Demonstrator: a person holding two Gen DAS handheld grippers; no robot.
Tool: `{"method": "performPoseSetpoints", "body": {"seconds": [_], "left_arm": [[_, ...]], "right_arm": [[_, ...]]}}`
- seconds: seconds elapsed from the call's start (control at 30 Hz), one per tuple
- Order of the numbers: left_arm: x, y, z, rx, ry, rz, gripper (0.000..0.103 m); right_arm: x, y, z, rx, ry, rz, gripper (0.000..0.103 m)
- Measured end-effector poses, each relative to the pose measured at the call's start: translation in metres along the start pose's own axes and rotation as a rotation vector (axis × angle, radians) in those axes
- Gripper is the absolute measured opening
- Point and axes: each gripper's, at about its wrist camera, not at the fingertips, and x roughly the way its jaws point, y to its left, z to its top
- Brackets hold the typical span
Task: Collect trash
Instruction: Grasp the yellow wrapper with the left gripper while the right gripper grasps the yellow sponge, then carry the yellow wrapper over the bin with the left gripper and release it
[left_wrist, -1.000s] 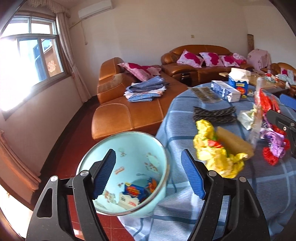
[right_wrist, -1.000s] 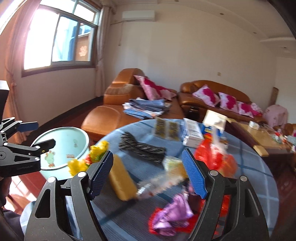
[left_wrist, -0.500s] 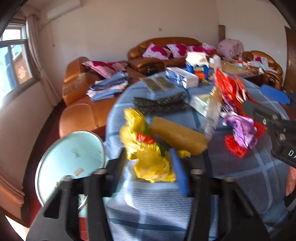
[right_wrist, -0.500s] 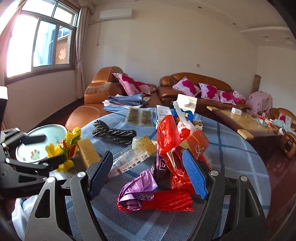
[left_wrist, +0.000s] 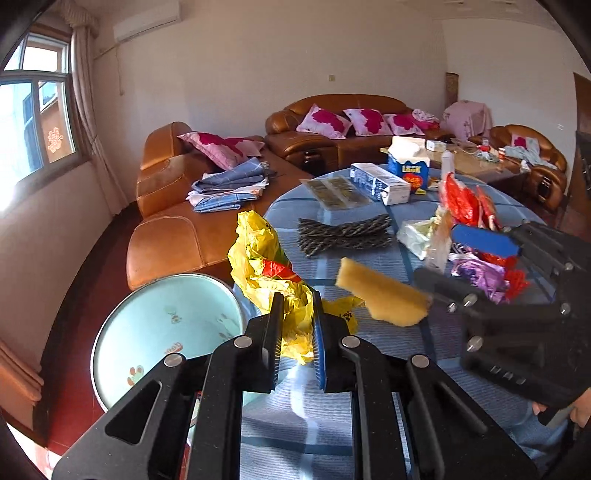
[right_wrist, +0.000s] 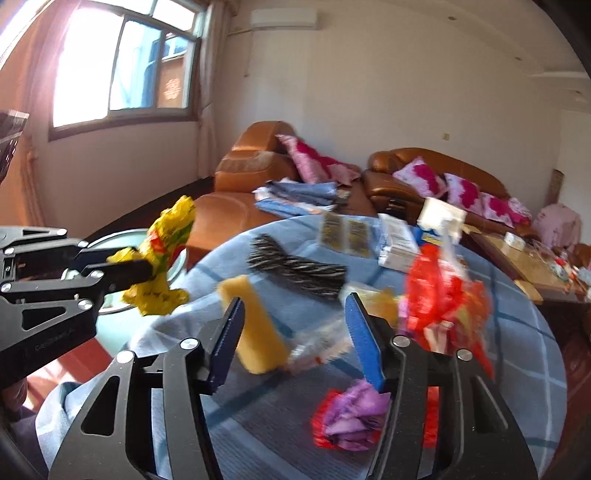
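Yellow wrapper (left_wrist: 266, 273): pinched in my left fingers (left_wrist: 317, 343), unbinned. Right fingers (right_wrist: 364, 343): spread, closing around sponge (right_wrist: 258, 328). Counter (left_wrist: 369, 424): much litter remaining.

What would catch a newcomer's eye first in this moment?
The crumpled yellow plastic bag, pinched in the left gripper at the table's near edge, beside the pale blue bin on the floor. Next, the red wrappers heaped on the blue checked tablecloth.
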Motion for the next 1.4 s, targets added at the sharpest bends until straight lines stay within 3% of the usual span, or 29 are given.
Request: {"method": "performPoseSetpoints", "body": {"seconds": [0.1, 0.3, 0.37, 0.4, 0.43, 0.53, 0.7, 0.83, 0.9, 1.0, 1.1, 1.3, 1.4], "left_arm": [[-0.001, 0.005, -0.003, -0.008, 0.002, 0.012, 0.014], [-0.003, 0.013, -0.004, -0.02, 0.001, 0.017, 0.014], [-0.005, 0.016, -0.004, -0.025, -0.001, 0.018, 0.014], [-0.005, 0.018, -0.004, -0.028, -0.002, 0.019, 0.014], [-0.006, 0.019, -0.005, -0.031, -0.004, 0.021, 0.014], [-0.008, 0.024, -0.004, -0.04, -0.008, 0.035, 0.014], [-0.011, 0.042, -0.001, -0.058, -0.024, 0.11, 0.014], [-0.019, 0.057, 0.003, -0.078, -0.041, 0.162, 0.014], [-0.021, 0.066, 0.005, -0.097, -0.05, 0.226, 0.014], [-0.023, 0.084, 0.007, -0.132, -0.054, 0.328, 0.014], [-0.026, 0.1, 0.011, -0.154, -0.055, 0.384, 0.014], [-0.032, 0.109, 0.012, -0.168, -0.067, 0.452, 0.014], [-0.036, 0.108, 0.012, -0.165, -0.075, 0.448, 0.014]], "right_arm": [[0.019, 0.008, 0.001, -0.01, 0.081, 0.045, 0.053], [0.051, 0.014, -0.004, -0.026, 0.244, 0.044, 0.049], [0.053, 0.015, -0.006, -0.03, 0.26, 0.044, 0.044], [0.053, 0.014, -0.006, -0.029, 0.264, 0.044, 0.035], [0.052, 0.013, -0.006, -0.024, 0.261, 0.046, 0.029], [0.042, 0.011, 0.0, -0.018, 0.21, 0.057, 0.025], [0.028, 0.007, 0.028, 0.015, 0.083, 0.073, 0.025], [0.042, 0.003, 0.053, 0.047, 0.019, 0.105, 0.025], [0.054, 0.003, 0.062, 0.067, -0.003, 0.135, 0.025], [0.069, 0.009, 0.072, 0.074, -0.019, 0.166, 0.025], [0.082, 0.019, 0.078, 0.067, -0.029, 0.184, 0.025], [0.099, 0.031, 0.08, 0.06, -0.042, 0.197, 0.025], [0.102, 0.039, 0.08, 0.029, -0.044, 0.207, 0.025]]}}
